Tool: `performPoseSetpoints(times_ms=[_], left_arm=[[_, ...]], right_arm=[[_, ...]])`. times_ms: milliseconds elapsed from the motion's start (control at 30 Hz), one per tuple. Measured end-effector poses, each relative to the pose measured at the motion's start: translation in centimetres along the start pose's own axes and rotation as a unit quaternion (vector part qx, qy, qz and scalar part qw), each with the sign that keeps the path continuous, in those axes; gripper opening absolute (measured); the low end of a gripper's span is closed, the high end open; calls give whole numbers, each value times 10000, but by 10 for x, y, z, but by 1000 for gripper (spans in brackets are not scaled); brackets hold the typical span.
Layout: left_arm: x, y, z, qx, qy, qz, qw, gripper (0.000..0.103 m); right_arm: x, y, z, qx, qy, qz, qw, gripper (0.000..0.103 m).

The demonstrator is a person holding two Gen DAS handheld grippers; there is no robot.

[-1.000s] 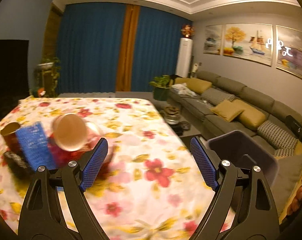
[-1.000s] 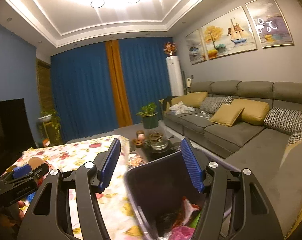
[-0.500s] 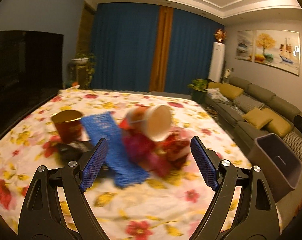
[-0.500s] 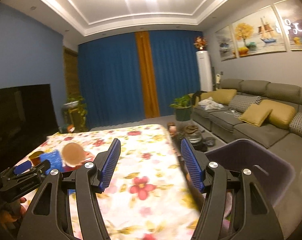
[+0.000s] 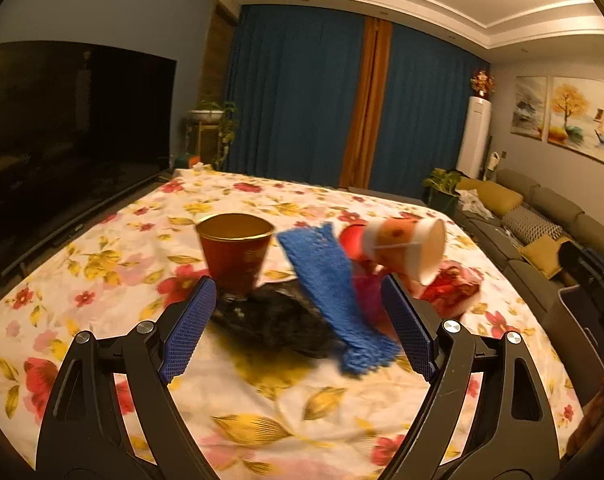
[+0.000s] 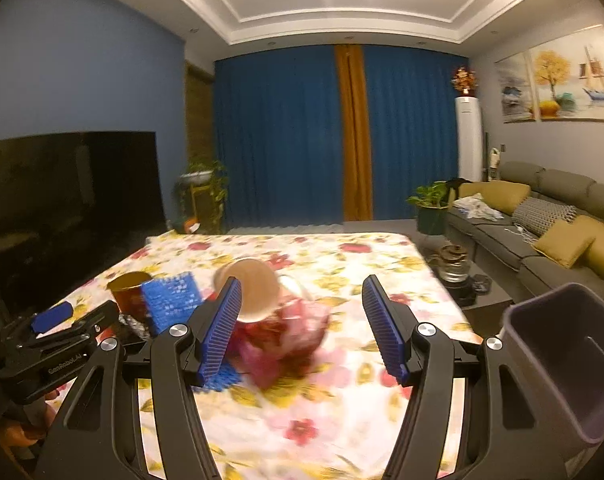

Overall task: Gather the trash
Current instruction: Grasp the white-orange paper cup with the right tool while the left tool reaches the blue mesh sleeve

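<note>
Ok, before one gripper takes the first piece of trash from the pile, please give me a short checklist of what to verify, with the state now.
1. Left gripper open and empty: ok.
2. Right gripper open and empty: ok.
3. Trash within view: ok; red cup upright, blue mesh piece and tipped paper cup in one pile.
4. Pieces separable: cannot tell, they overlap and blur.
5. Bin open beside the table: ok.
6. Grippers apart from each other: ok, left gripper sits left of the pile.
</note>
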State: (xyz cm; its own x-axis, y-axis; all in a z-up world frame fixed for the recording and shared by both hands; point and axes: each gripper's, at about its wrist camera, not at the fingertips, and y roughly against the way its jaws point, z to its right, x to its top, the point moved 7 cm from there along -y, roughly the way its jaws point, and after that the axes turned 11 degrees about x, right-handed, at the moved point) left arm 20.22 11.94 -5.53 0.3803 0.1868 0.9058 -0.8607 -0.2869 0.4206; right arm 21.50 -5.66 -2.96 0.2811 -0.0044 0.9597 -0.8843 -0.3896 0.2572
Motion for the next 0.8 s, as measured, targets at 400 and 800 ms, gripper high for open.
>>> performPoseSetpoints(times_ms=[400, 800], left_arm=[[12, -15, -36, 284, 179, 57, 9994, 83], [12, -33, -42, 270, 195, -17, 9994, 83]], right_arm=[[-7, -72, -31, 292, -30, -386, 9988, 53], [-24, -121, -36, 490, -210, -842, 9950, 34]])
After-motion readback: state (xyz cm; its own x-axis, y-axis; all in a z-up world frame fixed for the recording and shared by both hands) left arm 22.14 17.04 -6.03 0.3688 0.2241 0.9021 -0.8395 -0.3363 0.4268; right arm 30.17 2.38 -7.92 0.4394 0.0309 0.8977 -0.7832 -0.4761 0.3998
